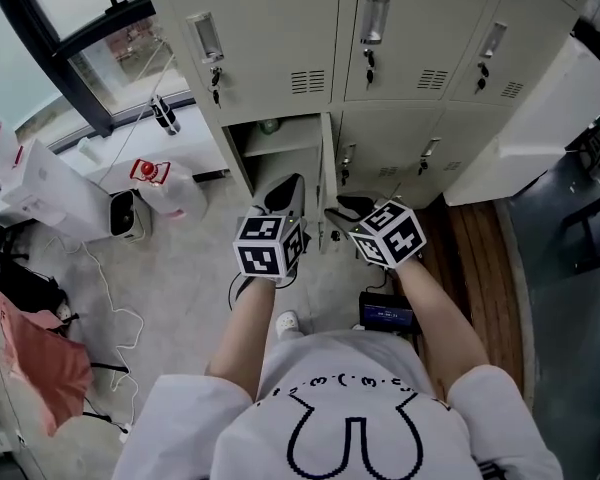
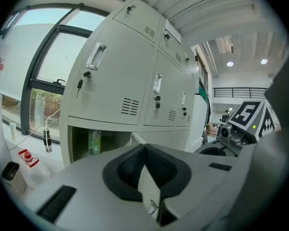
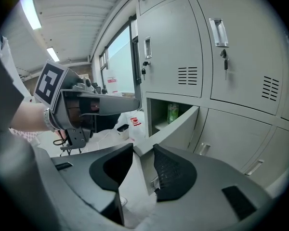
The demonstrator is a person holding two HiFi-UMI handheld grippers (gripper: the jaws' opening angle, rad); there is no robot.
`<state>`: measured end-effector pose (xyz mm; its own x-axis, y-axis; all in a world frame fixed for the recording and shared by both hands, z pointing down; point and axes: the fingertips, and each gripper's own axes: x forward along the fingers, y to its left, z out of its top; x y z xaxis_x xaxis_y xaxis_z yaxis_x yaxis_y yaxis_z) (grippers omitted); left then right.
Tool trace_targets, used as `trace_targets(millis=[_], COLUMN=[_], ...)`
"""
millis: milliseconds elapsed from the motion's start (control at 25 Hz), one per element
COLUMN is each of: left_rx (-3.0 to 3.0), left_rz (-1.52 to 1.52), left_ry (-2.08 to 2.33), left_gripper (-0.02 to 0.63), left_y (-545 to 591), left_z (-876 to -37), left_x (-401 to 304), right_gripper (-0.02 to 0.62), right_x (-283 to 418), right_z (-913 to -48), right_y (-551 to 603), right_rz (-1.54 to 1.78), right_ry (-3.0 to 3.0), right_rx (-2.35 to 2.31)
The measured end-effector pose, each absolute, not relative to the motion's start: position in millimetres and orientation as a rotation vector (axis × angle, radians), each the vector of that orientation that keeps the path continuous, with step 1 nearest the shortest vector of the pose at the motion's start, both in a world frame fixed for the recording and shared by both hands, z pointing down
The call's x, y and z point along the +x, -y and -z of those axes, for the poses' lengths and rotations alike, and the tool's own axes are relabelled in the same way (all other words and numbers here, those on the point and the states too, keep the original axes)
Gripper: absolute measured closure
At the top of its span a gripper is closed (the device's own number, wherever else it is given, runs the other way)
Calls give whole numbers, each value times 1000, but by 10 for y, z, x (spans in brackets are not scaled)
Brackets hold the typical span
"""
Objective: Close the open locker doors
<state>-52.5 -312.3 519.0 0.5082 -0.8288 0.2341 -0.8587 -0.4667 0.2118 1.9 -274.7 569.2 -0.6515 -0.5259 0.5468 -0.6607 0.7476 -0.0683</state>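
Note:
In the lower row, one locker stands open with a green bottle on its shelf. Its grey door swings out toward me, between my two grippers. My right gripper is open, and the door's top outer corner sits between its pads with a gap on either side. My left gripper hangs just left of the door, with its tips together and nothing pinched. The door's latch edge shows through the slit behind those tips. In the right gripper view the left gripper hovers above that corner.
The other lockers are shut, with keys in their locks. A white bag with red print, a small white device and loose cables lie on the floor at left. A pink cloth is nearer me. A white cabinet stands right.

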Motion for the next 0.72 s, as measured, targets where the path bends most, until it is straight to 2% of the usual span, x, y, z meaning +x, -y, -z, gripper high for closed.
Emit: trace_targets(millis=[720], left_rx=[2407], left_rz=[-128], left_ry=[1468], left_gripper=[592], left_y=[3324], left_z=[-5251], left_x=[-1388], right_gripper=[445], right_x=[-870], right_z=[-5696], right_y=[2987], right_rz=[-314], right_ry=[2468], right_rx=[841])
